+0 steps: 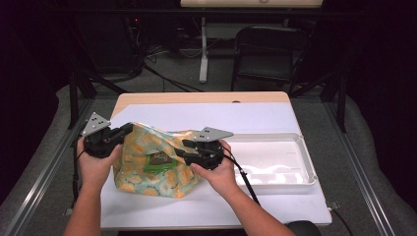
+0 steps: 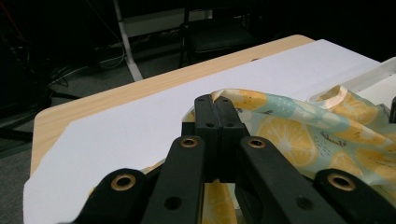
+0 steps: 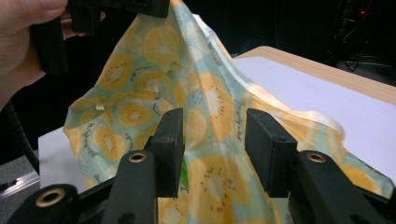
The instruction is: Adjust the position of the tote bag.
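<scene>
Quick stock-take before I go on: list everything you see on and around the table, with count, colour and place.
Printed bag: one, pale blue with orange citrus slices, front left of the table, its top edge lifted; something green shows inside.
Tray: one, white, shallow, right side of the table.
White sheet: one, covering most of the tabletop.
Table: one, light wood, bare strip at the far edge.
Folding chair: one, black, on the floor behind the table.
Left tool: black, shut on the bag's top edge.
Right tool: black, jaws apart, with bag fabric bulging between them.
Hands: two, left hand and right hand, each holding a tool.
</scene>
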`<state>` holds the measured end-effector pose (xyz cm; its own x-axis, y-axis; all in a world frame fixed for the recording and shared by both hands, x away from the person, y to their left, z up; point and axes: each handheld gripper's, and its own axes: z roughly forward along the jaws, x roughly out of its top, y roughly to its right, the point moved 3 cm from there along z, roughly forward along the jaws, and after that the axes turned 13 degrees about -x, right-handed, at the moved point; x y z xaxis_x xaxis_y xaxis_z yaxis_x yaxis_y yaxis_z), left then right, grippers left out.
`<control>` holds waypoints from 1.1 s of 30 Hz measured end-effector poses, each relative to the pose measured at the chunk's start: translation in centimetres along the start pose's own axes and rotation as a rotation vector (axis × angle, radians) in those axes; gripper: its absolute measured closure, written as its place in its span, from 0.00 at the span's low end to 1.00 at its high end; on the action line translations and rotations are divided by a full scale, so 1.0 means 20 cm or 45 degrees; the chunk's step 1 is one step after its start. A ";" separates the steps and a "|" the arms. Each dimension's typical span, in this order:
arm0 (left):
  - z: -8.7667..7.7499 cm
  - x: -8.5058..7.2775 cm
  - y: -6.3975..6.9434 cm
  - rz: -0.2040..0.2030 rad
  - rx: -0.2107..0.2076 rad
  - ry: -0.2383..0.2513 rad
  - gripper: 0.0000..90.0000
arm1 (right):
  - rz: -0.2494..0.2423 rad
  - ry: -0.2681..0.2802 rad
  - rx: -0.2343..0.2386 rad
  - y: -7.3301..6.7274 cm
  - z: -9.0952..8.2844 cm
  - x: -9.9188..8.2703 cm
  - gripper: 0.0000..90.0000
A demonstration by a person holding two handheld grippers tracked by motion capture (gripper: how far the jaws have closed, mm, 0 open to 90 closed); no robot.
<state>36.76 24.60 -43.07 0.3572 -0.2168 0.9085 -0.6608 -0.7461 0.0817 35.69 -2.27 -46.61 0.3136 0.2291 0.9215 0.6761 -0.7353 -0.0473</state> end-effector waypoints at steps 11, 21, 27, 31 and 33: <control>0.02 -0.01 -0.01 -0.001 -0.008 -0.014 1.00 | -0.067 -0.067 -0.059 -0.05 0.14 -0.04 0.46; 0.04 -0.02 -0.01 0.003 -0.016 -0.025 1.00 | -0.191 -0.125 -0.165 -0.09 0.18 -0.09 0.43; 0.05 -0.03 -0.02 -0.010 -0.015 -0.033 1.00 | -0.200 -0.160 -0.203 -0.06 0.21 -0.11 0.52; 0.05 -0.04 -0.03 -0.018 -0.012 -0.030 1.00 | -0.145 -0.163 -0.171 -0.03 0.21 -0.10 0.66; 0.05 -0.04 -0.03 -0.021 -0.009 -0.027 1.00 | -0.096 -0.162 -0.137 -0.02 0.22 -0.09 0.74</control>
<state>37.51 24.69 -44.21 0.3819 -0.2182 0.8981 -0.6592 -0.7454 0.0992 37.71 0.38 -49.92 0.3511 0.3601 0.8643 0.6277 -0.7755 0.0681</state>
